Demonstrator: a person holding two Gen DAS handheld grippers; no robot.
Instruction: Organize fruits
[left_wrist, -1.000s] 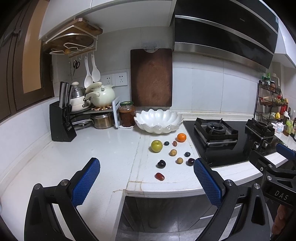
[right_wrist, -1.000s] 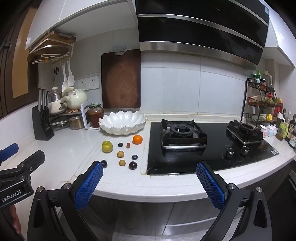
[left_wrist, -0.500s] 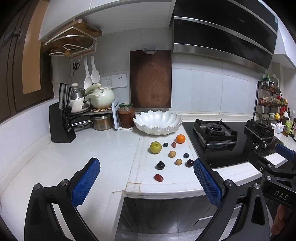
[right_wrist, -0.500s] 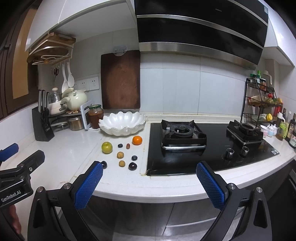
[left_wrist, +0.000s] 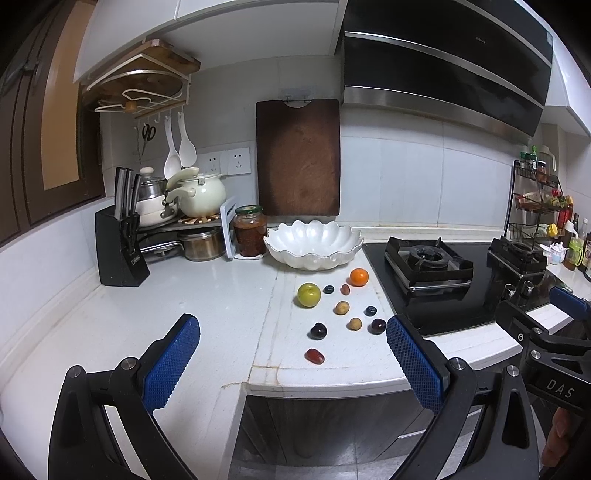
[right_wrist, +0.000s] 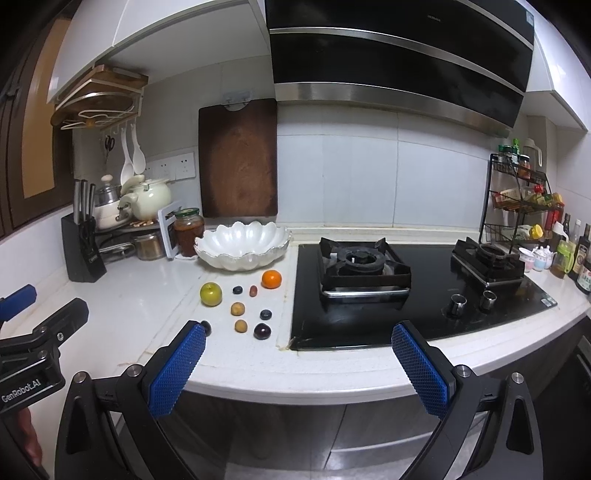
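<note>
Several fruits lie loose on the white counter in front of an empty white scalloped bowl (left_wrist: 314, 248) (right_wrist: 242, 246): a green apple (left_wrist: 308, 294) (right_wrist: 211, 294), an orange (left_wrist: 359, 277) (right_wrist: 272, 279), a red date (left_wrist: 314, 356), dark plums (left_wrist: 318, 331) (right_wrist: 262, 331), small brown and blue fruits. My left gripper (left_wrist: 291, 365) is open and empty, held before the counter edge, short of the fruits. My right gripper (right_wrist: 295, 369) is open and empty, before the counter in front of the hob.
A black gas hob (right_wrist: 406, 291) lies right of the fruits. A jar (left_wrist: 250, 236), pots (left_wrist: 195, 195) and a knife block (left_wrist: 120, 251) stand at the back left. A cutting board (left_wrist: 298, 158) leans on the wall. A spice rack (right_wrist: 517, 199) stands far right.
Both grippers have drifted slightly; the views shift a little upward and toward the counter. Nothing was taken hold of and no fruit moved.
</note>
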